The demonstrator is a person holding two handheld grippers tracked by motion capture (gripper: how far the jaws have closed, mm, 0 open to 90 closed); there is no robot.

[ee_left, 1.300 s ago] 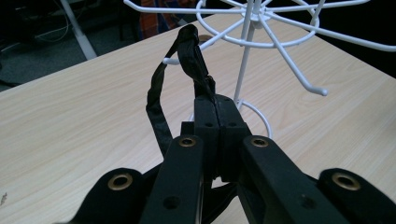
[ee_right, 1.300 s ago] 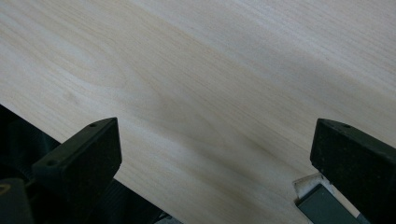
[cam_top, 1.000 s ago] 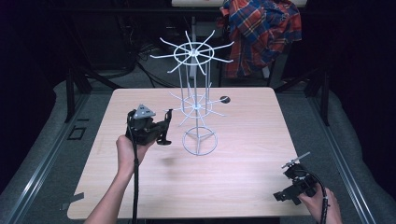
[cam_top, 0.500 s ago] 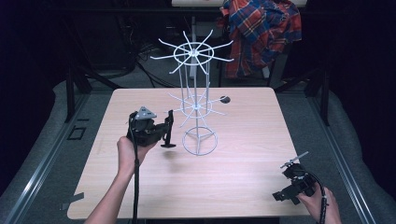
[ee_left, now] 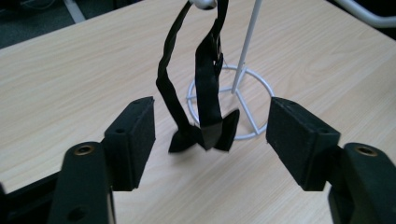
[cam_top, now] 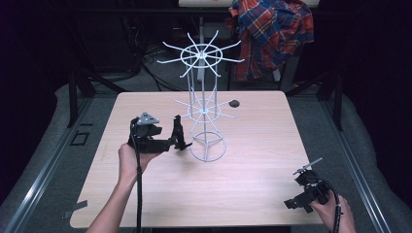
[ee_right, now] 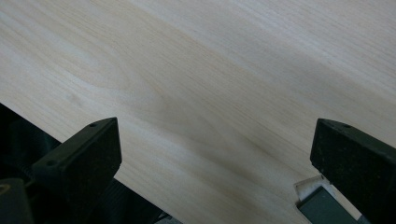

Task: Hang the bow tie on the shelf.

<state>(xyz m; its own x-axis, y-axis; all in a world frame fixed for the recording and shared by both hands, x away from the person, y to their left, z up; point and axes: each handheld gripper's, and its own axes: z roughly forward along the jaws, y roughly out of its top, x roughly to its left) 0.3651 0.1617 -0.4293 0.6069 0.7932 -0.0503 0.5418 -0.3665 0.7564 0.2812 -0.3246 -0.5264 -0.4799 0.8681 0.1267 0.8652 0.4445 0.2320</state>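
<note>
1. Your left gripper (cam_top: 178, 137) sits just to the left of the white wire display stand with two tiers of radiating hooks (cam_top: 203, 108), held low near the stand's ring base. Its jaws are spread wide, with nothing between the pads.

2. The black fabric strap with a bow-shaped end (ee_left: 204, 100) hangs from a white hook tip at the top of the left gripper view. It drops in two strands, and the bow end rests on or just above the pale wooden table (cam_top: 252, 145), in front of the ring base. In the high view the strap (cam_top: 178, 132) shows as a dark vertical strip beside the stand.

3. Judging by the open jaws on either side of the hanging strap, it looks as though the hook bears the strap's weight on its own and you have no grip on it.

4. The strap hangs from a lower-tier hook, probably because that tier is within easy reach of your left hand (cam_top: 127, 160).

5. Your right gripper (cam_top: 303, 189) rests near the table's near right corner, well apart from the stand. Its jaws stand wide apart over bare wood, likely parked out of the way.

6. A small dark round object (cam_top: 234, 103) lies on the table behind the stand; I cannot tell what it is. A red and blue plaid shirt (cam_top: 272, 34) hangs beyond the table.
</note>
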